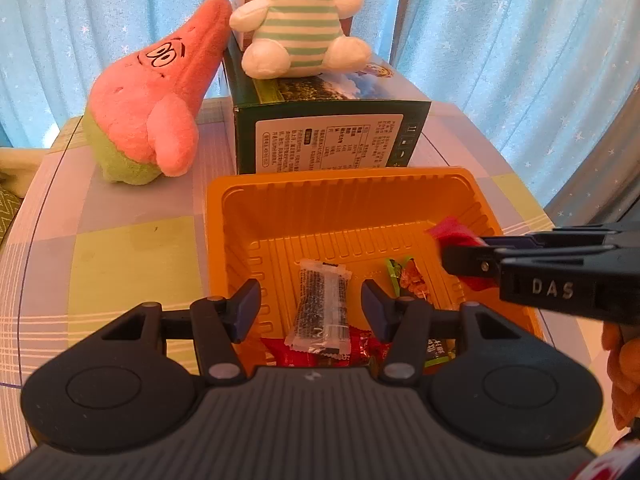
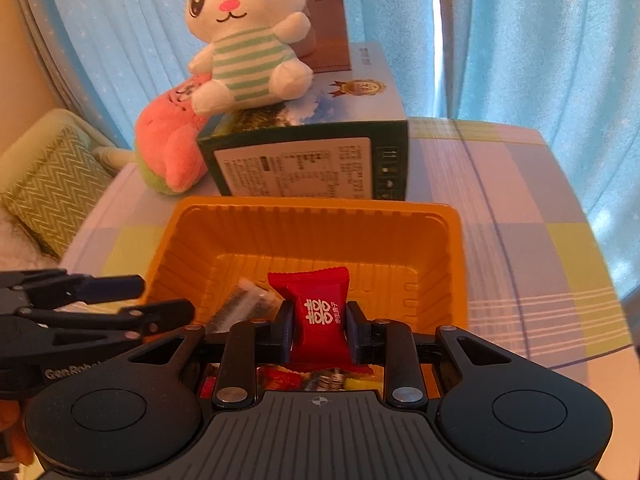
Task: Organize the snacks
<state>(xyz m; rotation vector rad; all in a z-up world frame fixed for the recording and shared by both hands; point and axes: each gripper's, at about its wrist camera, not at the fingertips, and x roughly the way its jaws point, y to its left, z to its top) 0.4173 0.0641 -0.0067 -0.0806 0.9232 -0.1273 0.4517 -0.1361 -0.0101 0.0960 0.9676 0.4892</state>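
candy: a red wrapped candy point(image 2: 318, 316) was pinched upright in the right gripper point(image 2: 318, 330), hanging over the orange tray point(image 2: 452, 264), a bit toward its near-right side. It hadn't been dropped yet.

step: looked to me like the drop-off part of sorting snacks into the tray. My take on doing it well: get the candy lower inside the walls before opening, so it doesn't bounce off the ribbed floor or skip over the rim.

where to drop: the far half of the tray floor was bare, so that seemed the easy spot. The near part already held stuff: a clear packet point(image 1: 320, 308) with dark contents, a green-orange wrapper point(image 1: 406, 278), and some red wrappers near the front edge.

right fingers: closed narrow on the candy, one pad on each side of the wrapper's lower half, top crimp sticking up free. Grip looked centred and not crooked.

left gripper: the left gripper point(image 1: 310, 308) hovered over the near-left of the tray, fingers spread wide and holding nothing, the clear packet lying below the gap. I'd keep it out of the way of the drop.

poses: both came in from the near side, pointing at the box point(image 1: 328, 140) behind the tray; the right one crossed the left's view side-on.

around: plush bunny point(image 1: 300, 28) sat on the box, pink plush point(image 1: 152, 108) leaned beside it, all on the checked surface point(image 1: 128, 248).
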